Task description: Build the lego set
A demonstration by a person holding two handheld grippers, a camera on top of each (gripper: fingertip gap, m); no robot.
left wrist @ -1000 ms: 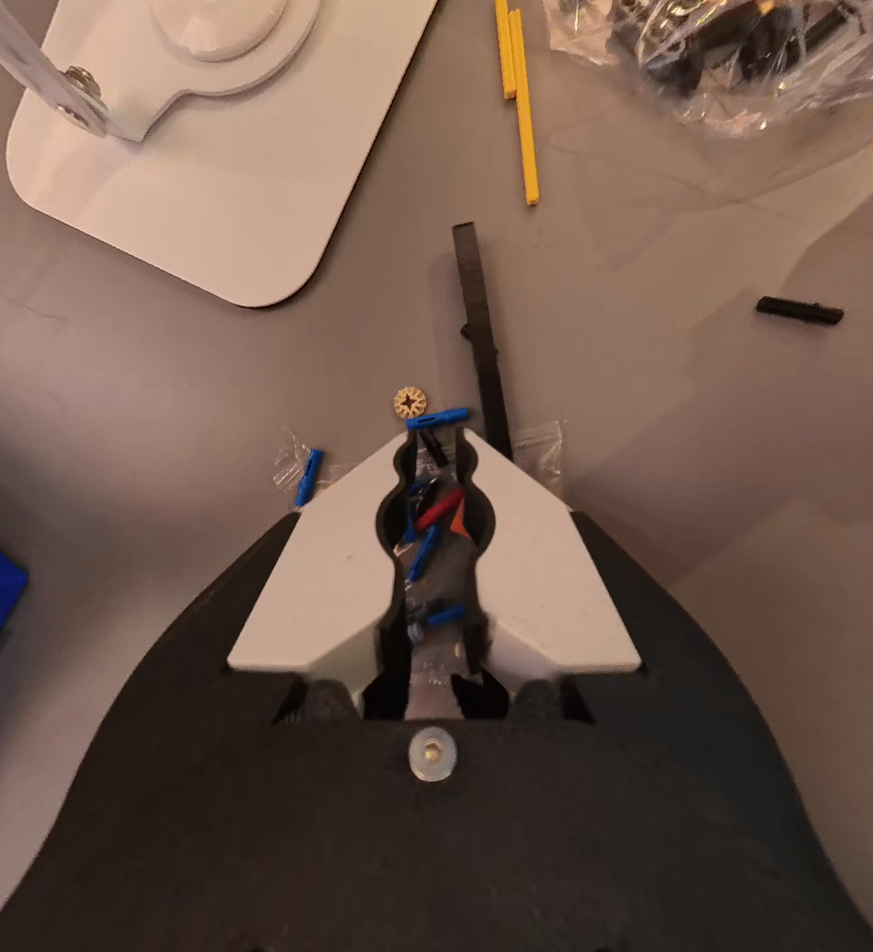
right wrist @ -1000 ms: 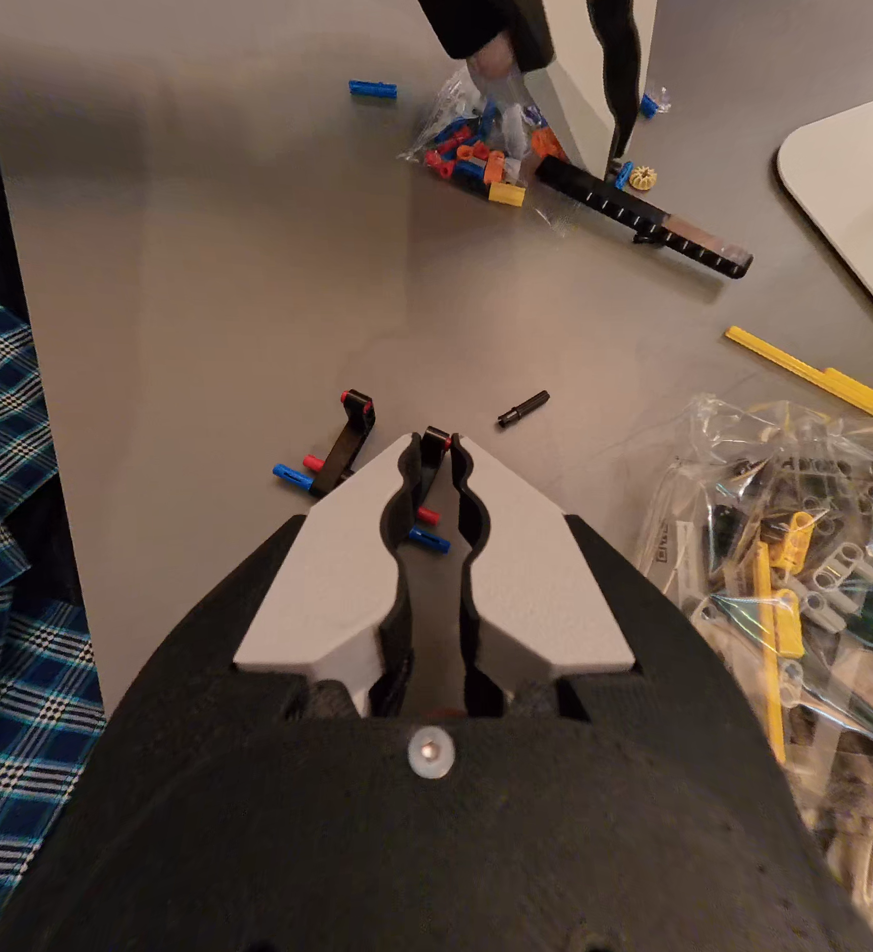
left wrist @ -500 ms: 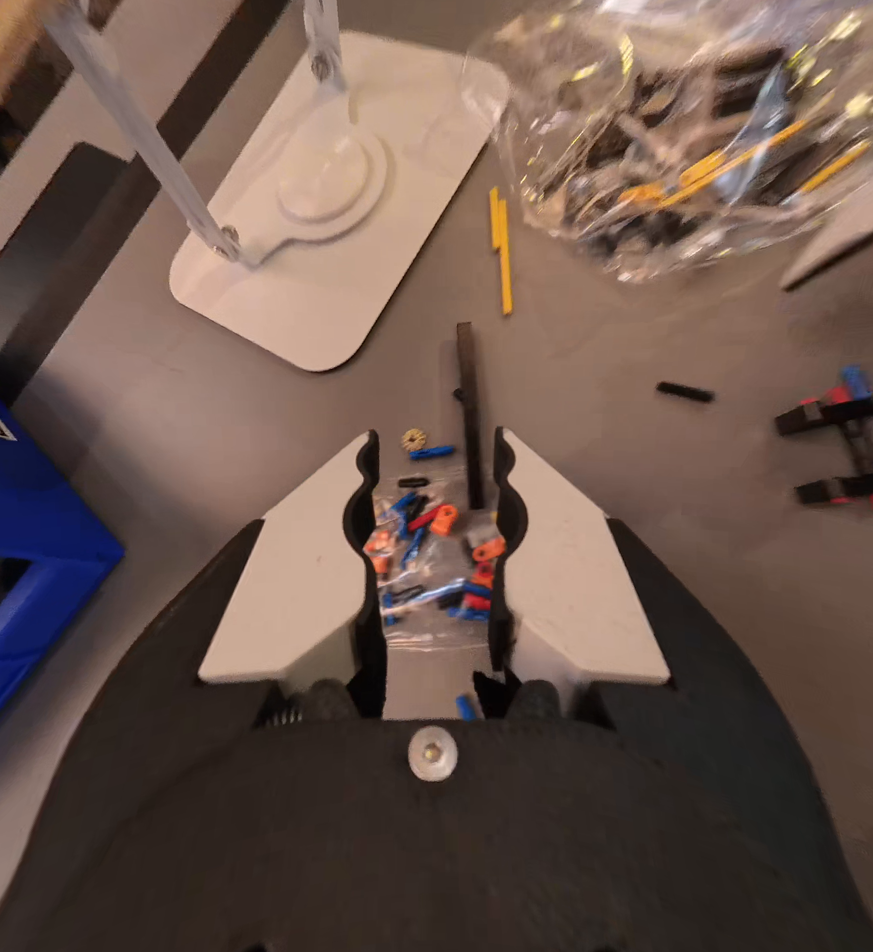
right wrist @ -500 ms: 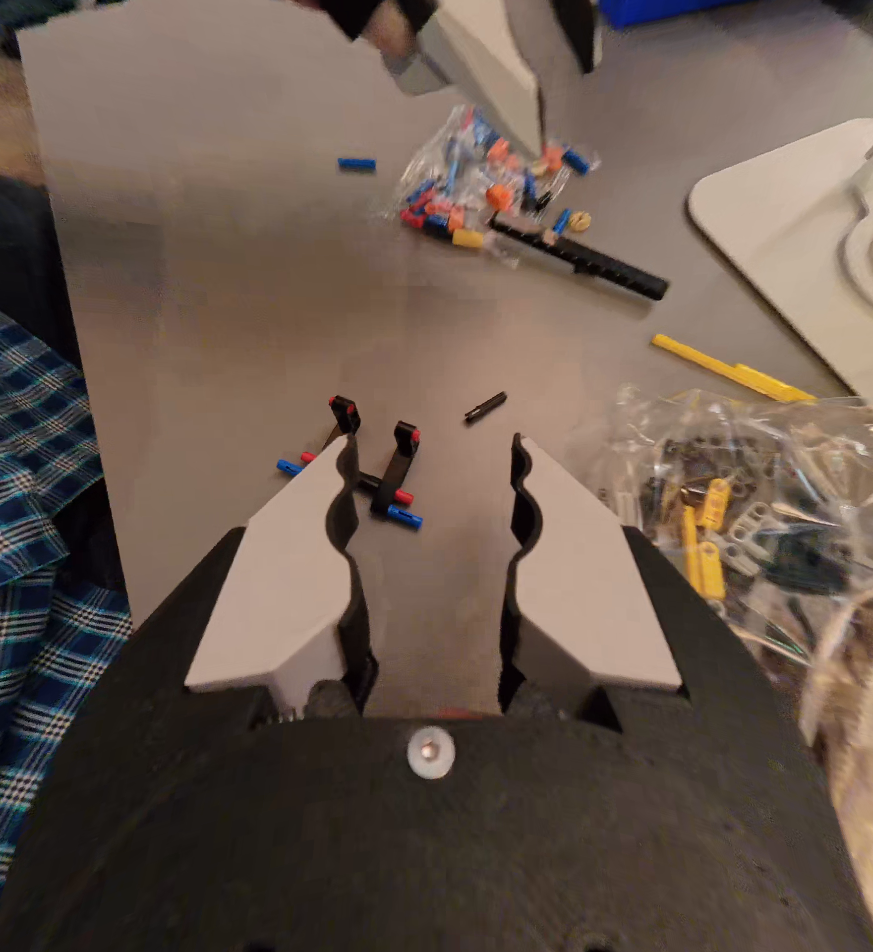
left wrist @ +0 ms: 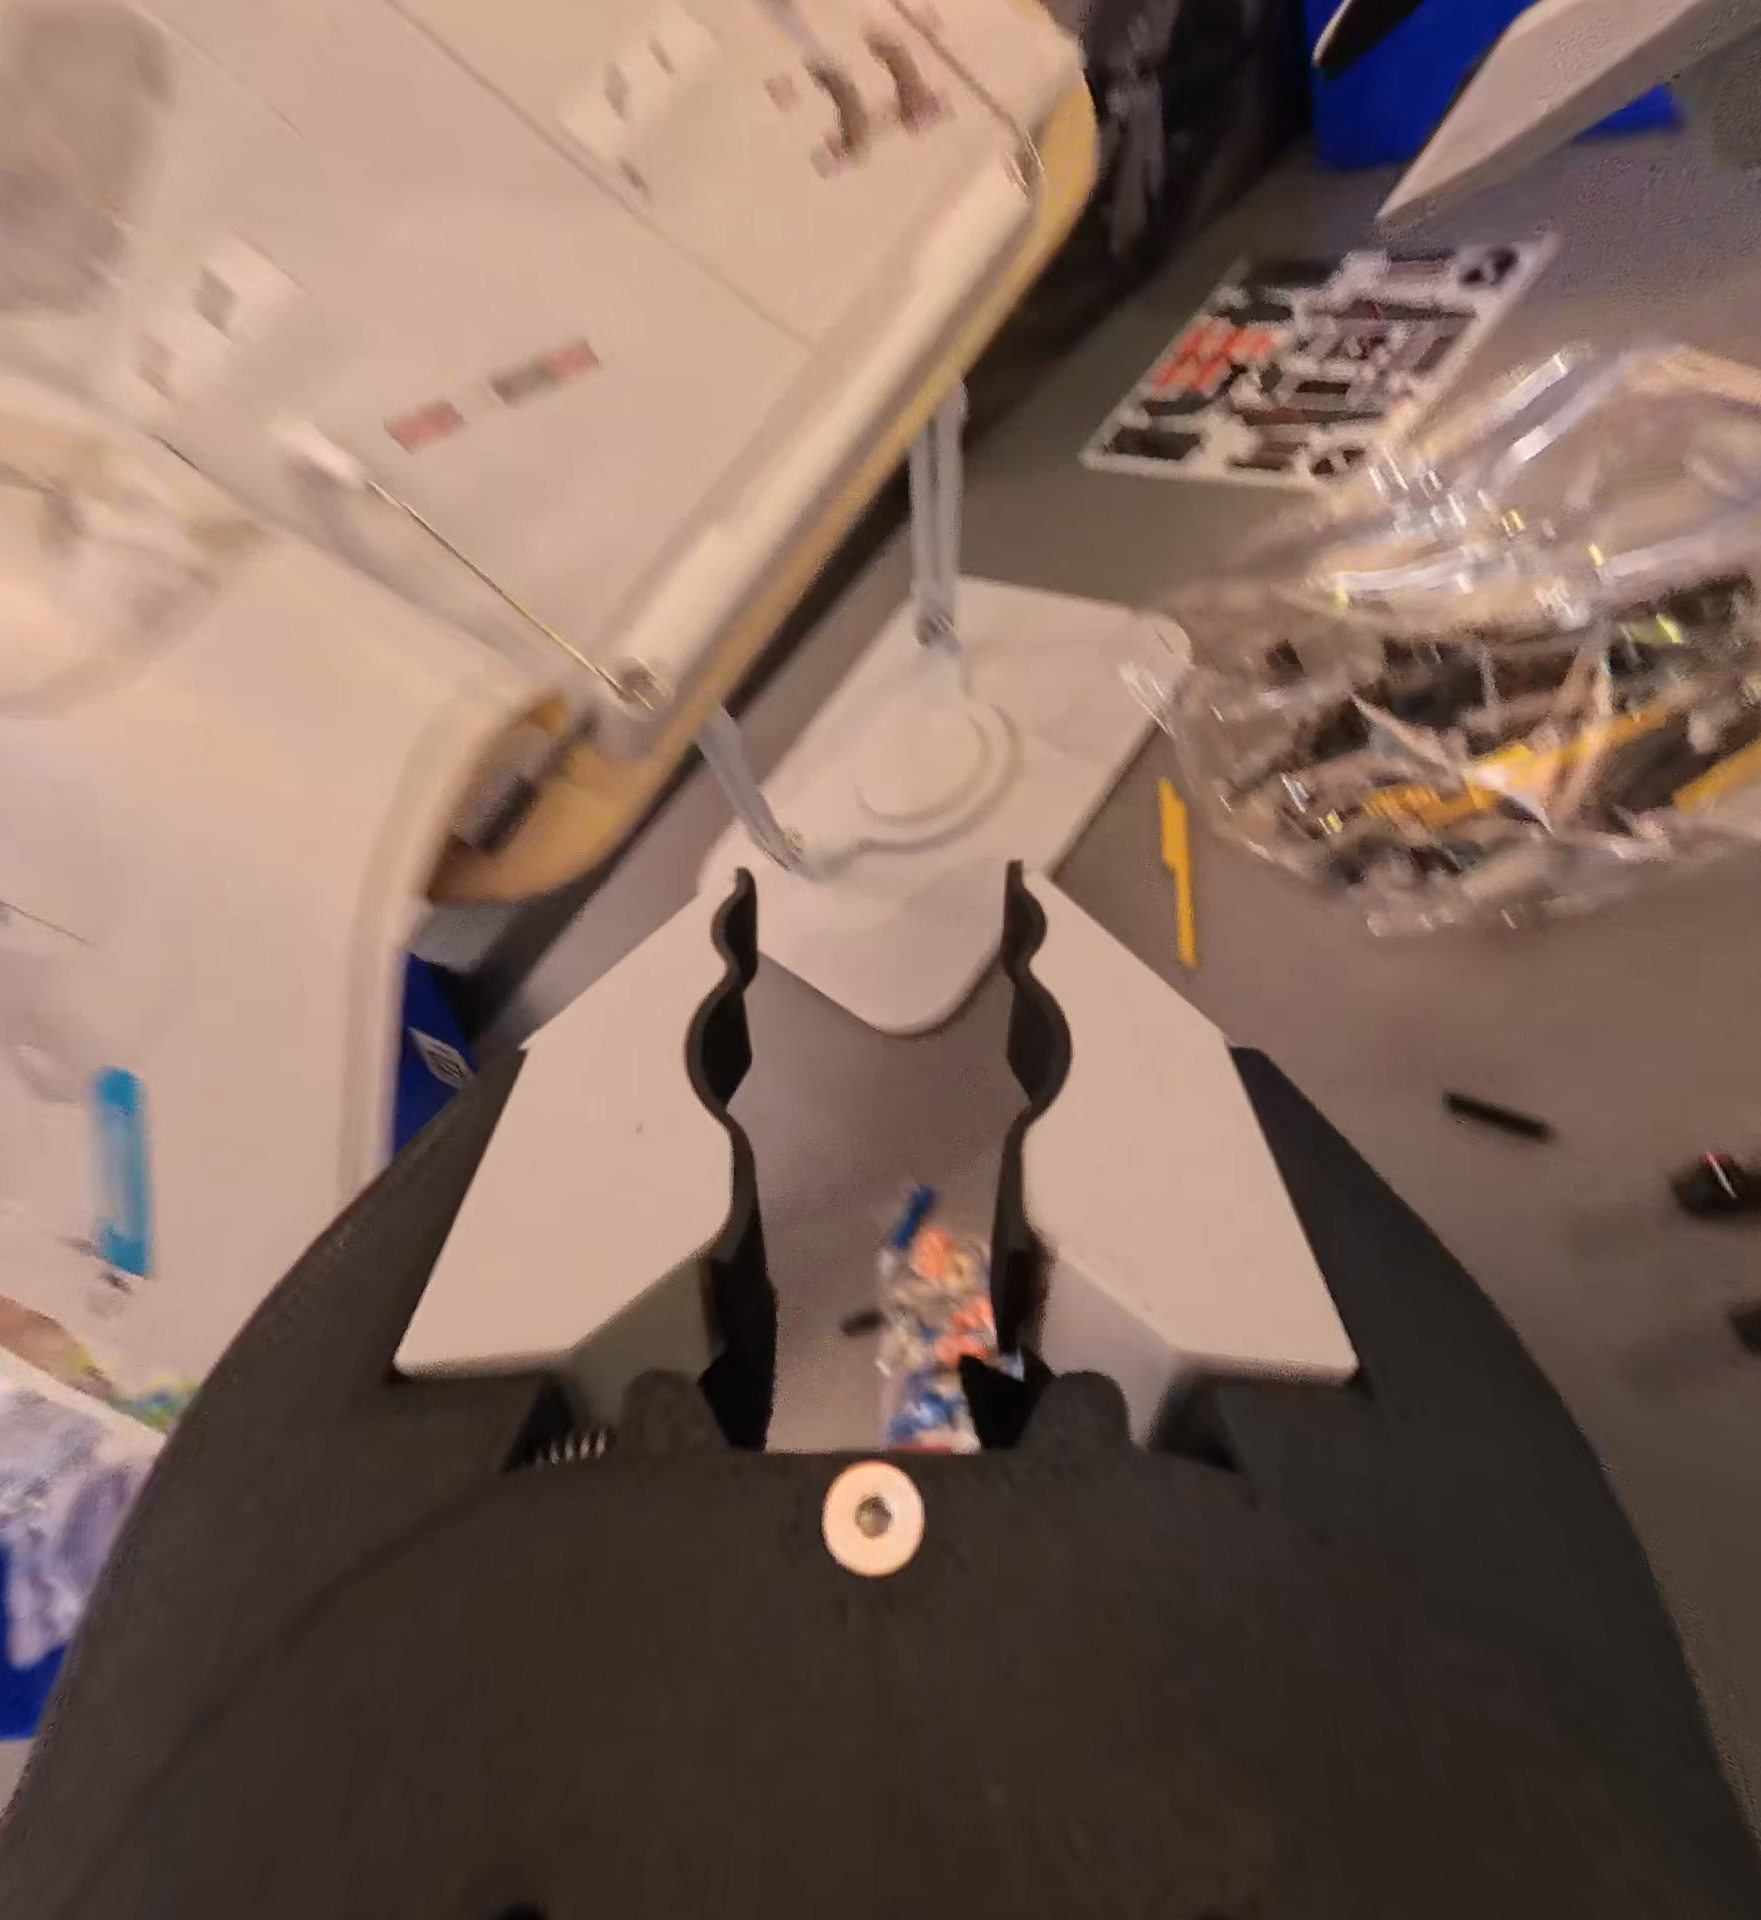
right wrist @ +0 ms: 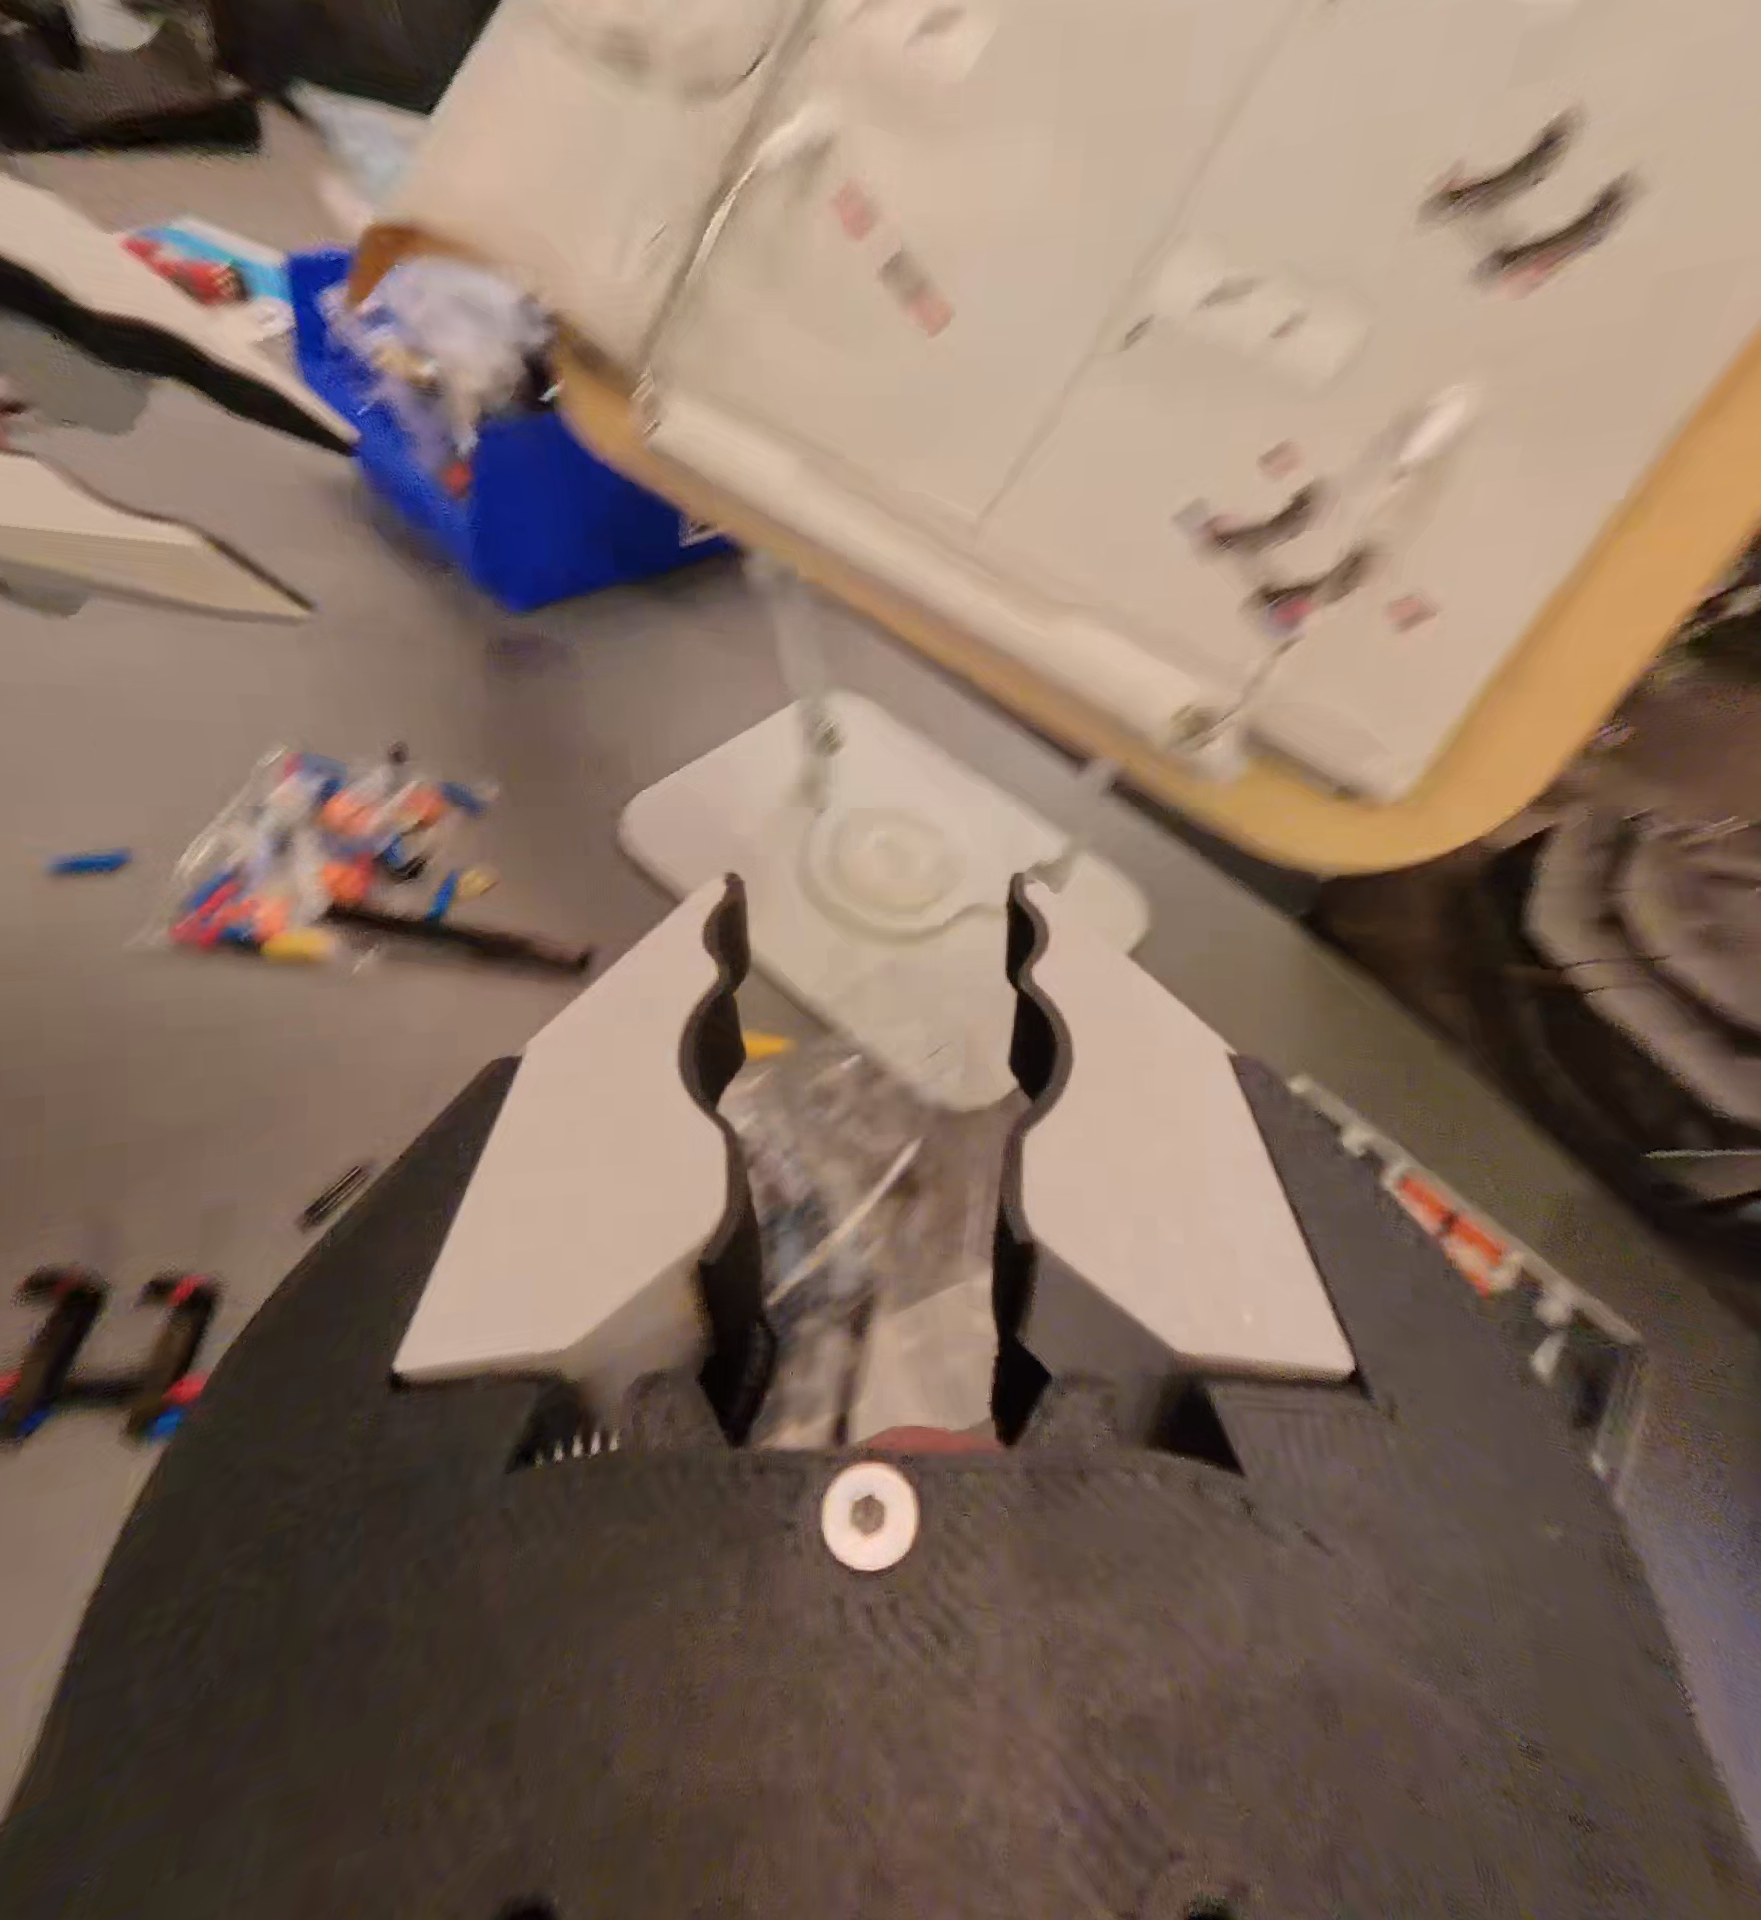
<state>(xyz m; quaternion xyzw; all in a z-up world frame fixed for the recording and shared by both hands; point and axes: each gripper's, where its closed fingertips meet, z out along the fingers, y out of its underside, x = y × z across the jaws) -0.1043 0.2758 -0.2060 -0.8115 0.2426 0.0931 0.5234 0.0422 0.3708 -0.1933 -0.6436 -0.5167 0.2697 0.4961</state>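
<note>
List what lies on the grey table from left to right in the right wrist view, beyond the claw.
Loose blue pin → small clear bag of blue and orange pieces → long black toothed beam → white rounded stand base.

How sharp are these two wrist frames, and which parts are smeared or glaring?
Left wrist view: the left gripper is sharp, but the instruction booklet and big parts bag are motion-smeared, the bag glinting. Right wrist view: the right gripper is crisp; the small parts bag and black assemblies blur. Warm, dim light in both.
</note>
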